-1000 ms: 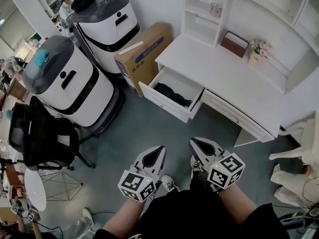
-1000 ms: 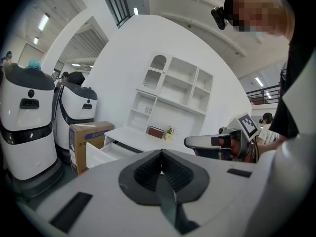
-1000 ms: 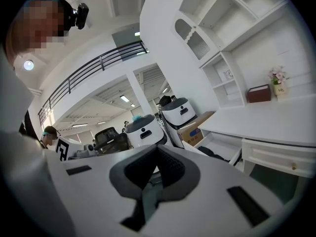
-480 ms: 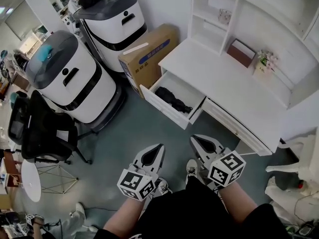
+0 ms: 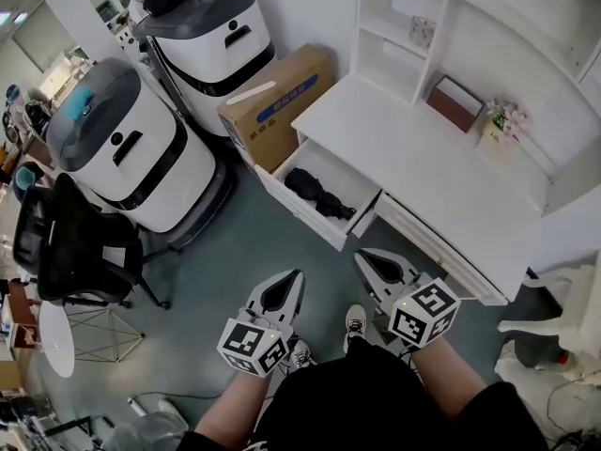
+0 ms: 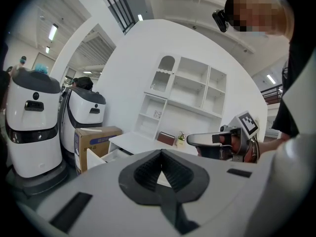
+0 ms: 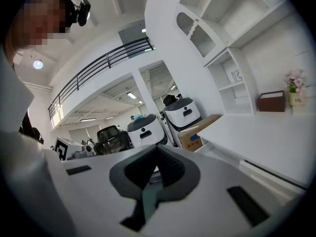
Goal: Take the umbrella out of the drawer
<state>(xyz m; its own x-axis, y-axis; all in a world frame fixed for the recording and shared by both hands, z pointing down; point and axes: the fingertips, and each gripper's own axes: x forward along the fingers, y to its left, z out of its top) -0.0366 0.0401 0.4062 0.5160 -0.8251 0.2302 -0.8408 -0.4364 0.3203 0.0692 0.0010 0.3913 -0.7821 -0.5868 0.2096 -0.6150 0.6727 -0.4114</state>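
Observation:
A black folded umbrella (image 5: pixel 319 193) lies inside the open white drawer (image 5: pixel 282 192) at the desk's left end. Both grippers hang side by side over the grey floor, short of the drawer and pointing toward it. My left gripper (image 5: pixel 293 276) is shut with nothing in it, and its jaws meet at the tip in the left gripper view (image 6: pixel 161 151). My right gripper (image 5: pixel 362 256) is also shut and empty (image 7: pixel 157 147). The drawer front (image 6: pixel 98 158) shows low and left in the left gripper view; the umbrella is hidden there.
The white desk (image 5: pixel 423 163) carries a shelf unit, a brown box (image 5: pixel 454 101) and a small flower pot (image 5: pixel 498 122). A cardboard box (image 5: pixel 277 101) stands left of the drawer. Two white robots (image 5: pixel 122 148) (image 5: pixel 211 40) and a black chair (image 5: pixel 80 252) fill the left side.
The person has stepped toward the desk, and the drawer sits slightly nearer and lower in the head view. Both grippers travelled along with the person and stayed shut.

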